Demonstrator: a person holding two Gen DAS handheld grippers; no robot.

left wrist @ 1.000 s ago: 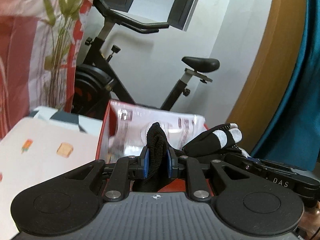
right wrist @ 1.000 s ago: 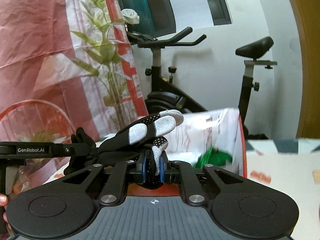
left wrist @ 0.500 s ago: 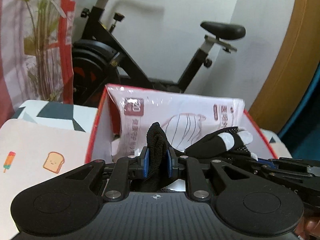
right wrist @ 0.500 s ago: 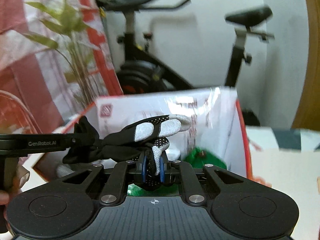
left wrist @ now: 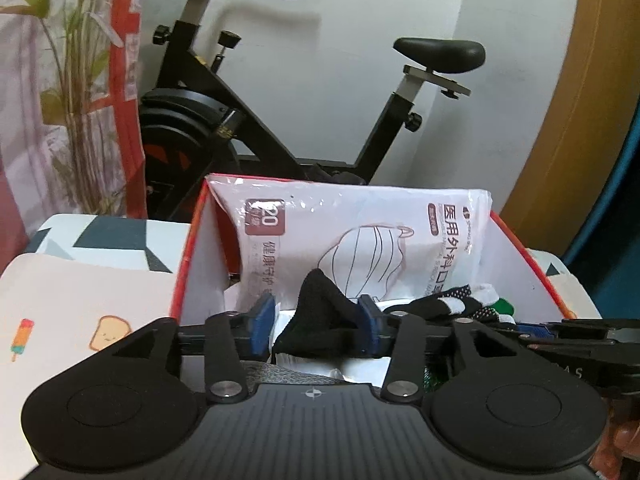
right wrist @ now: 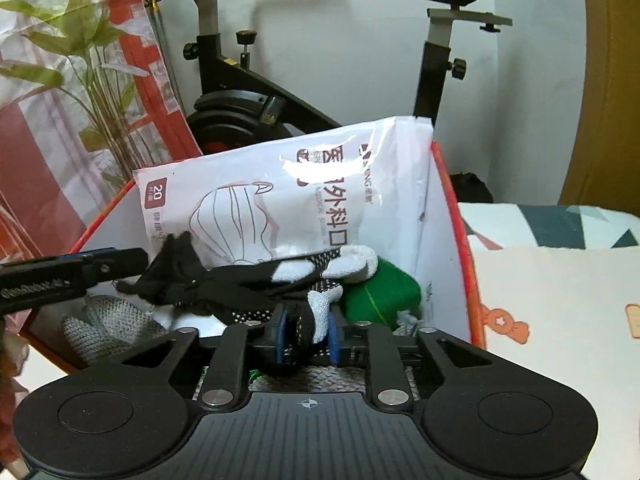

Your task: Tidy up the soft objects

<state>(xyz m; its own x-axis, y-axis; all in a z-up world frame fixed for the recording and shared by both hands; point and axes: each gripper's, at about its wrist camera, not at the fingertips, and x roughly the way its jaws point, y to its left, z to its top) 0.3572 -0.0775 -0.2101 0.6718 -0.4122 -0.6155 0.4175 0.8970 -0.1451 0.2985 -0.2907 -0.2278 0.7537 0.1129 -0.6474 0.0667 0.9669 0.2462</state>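
Behind stands a black exercise bike [left wrist: 304, 92]; below, a red-rimmed white cardboard box [left wrist: 188, 264]. Both grippers — left gripper [left wrist: 316, 322], right gripper [right wrist: 306, 334] — hang over it, jaws opening, releasing the black-and-grey knit glove [right wrist: 248, 284] among the soft things inside.

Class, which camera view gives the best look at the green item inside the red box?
The right wrist view: the green item lies in plain sight by the box's right wall. The left wrist view shows only a green sliver behind the glove.
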